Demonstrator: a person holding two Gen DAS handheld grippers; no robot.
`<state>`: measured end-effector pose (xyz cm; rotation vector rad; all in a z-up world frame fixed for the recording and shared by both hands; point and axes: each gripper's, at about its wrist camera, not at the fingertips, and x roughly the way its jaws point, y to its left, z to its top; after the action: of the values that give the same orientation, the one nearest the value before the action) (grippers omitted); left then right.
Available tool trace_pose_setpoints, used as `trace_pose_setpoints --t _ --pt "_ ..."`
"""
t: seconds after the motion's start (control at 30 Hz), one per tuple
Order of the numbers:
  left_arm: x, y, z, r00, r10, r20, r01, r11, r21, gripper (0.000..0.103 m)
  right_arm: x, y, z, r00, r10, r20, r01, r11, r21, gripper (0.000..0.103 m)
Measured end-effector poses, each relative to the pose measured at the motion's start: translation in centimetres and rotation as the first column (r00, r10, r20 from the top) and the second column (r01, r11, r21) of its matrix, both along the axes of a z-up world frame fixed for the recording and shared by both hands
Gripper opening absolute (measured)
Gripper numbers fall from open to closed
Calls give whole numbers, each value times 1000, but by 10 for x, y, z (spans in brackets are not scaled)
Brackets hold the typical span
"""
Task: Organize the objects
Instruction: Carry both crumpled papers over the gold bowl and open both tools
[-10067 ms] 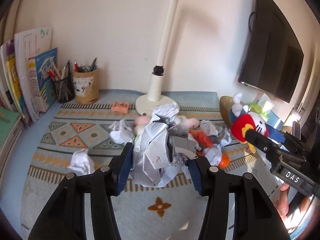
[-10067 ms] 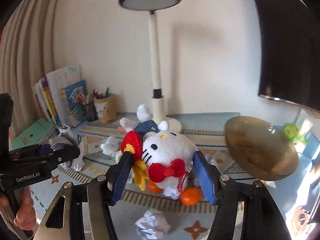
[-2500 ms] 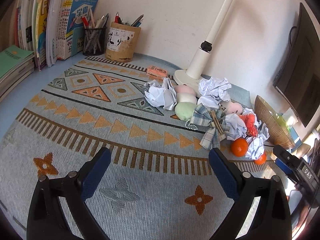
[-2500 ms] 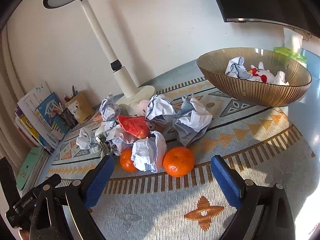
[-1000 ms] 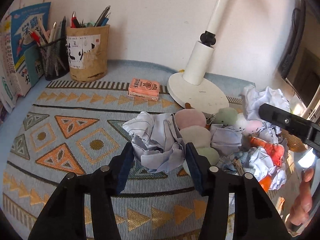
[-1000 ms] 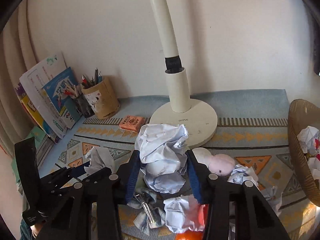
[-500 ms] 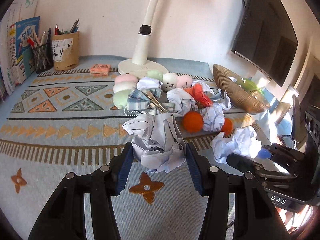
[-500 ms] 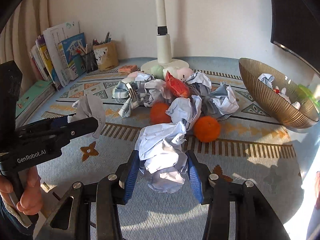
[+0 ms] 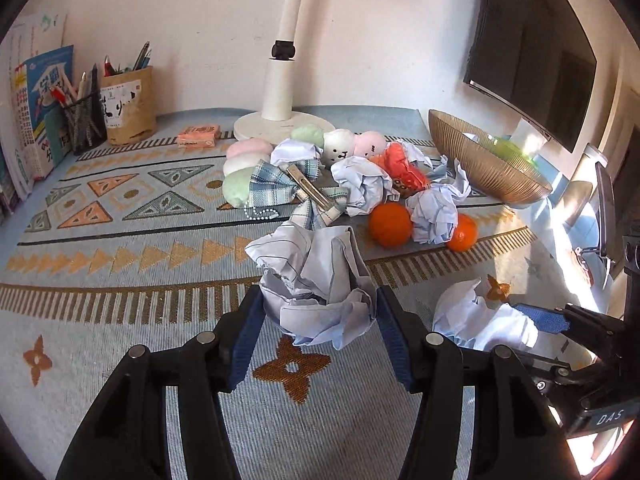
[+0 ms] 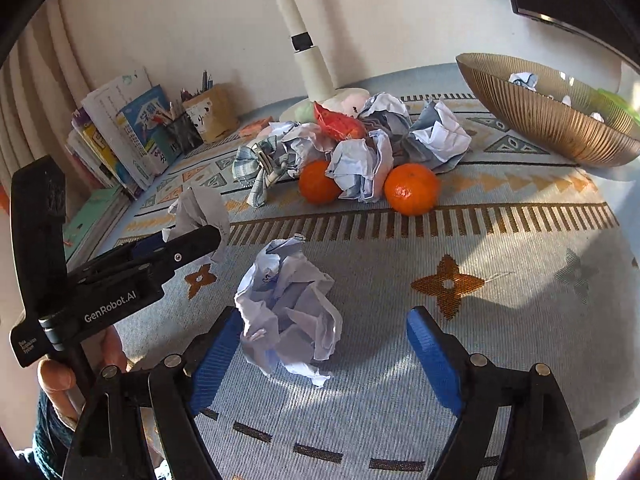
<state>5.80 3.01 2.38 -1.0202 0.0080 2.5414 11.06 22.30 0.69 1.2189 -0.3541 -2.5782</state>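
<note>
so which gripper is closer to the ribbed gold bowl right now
Right. The right gripper, open around a crumpled white paper ball on the rug, sits on the ribbed gold bowl's side. The left gripper, shut on its own crumpled paper, is farther over toward the books.

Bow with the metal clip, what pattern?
Blue-and-white plaid bow, clearest in the left wrist view.

paper ball A (image 9: 316, 284) | crumpled, clamped, raised; paper ball B (image 10: 288, 312) | crumpled, on mat
</note>
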Motion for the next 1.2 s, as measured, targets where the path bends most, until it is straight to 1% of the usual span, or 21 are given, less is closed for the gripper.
trace_pose_setpoints --t 0.07,0.13,0.2,0.23,0.27,0.33,0.4,0.5,0.53,0.6,0.67,0.7,0.77,0.83,0.9,0.97,1.0,1.07,1.1,1.13,1.2 --pt "1 1 0 1000 4 -8 -4 1000 -12 55 -2 -1 -3 1000 -10 10 10 1000 -26 83" --pt "1 1 0 1000 8 -6 -8 1000 -16 55 0 -5 -2 1000 -18 0 18 1000 -21 81" --pt "1 0 0 1000 14 -4 -14 1000 -15 55 -1 -8 -3 1000 7 8 -7 998 -58 55" --pt "1 0 0 1000 15 -3 -15 1000 -14 55 -1 -9 -5 1000 23 12 -22 996 -87 51" --pt "0 1 0 1000 14 -2 -14 1000 -15 55 -1 -10 -5 1000 24 8 -23 995 -95 44" --pt "1 1 0 1000 13 0 -13 1000 -16 55 4 -11 -1 1000 18 -14 -19 997 -73 41" --pt "2 4 0 1000 8 -4 -9 999 -31 55 12 -5 8 999 0 -43 -2 999 -51 40" --pt "4 19 8 999 -46 15 47 998 -41 53 22 20 34 992 -45 -119 40 998 -46 40" --pt "5 27 17 998 -66 5 66 997 -45 53 25 31 46 986 -75 -149 70 997 -38 40" --pt "6 48 41 992 -116 -43 114 993 -43 53 29 59 70 966 -148 -211 145 989 -29 40" --pt "3 74 68 982 -169 -84 167 985 -34 54 30 92 95 931 -243 -272 243 969 -33 40" --pt "-1 89 79 975 -198 -96 196 980 -28 54 29 109 107 906 -297 -301 301 953 -35 40" --pt "-15 120 100 962 -253 -99 254 967 0 54 24 138 128 846 -403 -348 420 907 -31 40" --pt "-33 153 114 953 -283 -105 286 958 20 54 14 165 142 800 -481 -359 502 864 -41 41" --pt "-52 183 122 950 -291 -111 296 955 28 53 -2 186 147 778 -524 -346 534 842 -73 41" --pt "-71 209 121 950 -298 -97 303 952 44 53 -19 202 147 770 -552 -321 558 826 -83 41" --pt "-78 221 119 949 -301 -94 306 951 43 53 -28 208 145 771 -557 -309 562 823 -83 42" --pt "-90 241 115 951 -293 -95 298 954 32 54 -46 219 141 780 -558 -283 559 825 -88 42" --pt "-96 249 113 952 -289 -98 293 956 30 54 -54 224 139 788 -550 -276 547 832 -96 43" --pt "-102 257 110 953 -285 -103 289 957 28 57 -63 227 137 804 -532 -266 527 844 -98 45" --pt "-114 269 104 959 -266 -96 268 963 11 83 -75 232 129 823 -518 -233 512 854 -87 50"
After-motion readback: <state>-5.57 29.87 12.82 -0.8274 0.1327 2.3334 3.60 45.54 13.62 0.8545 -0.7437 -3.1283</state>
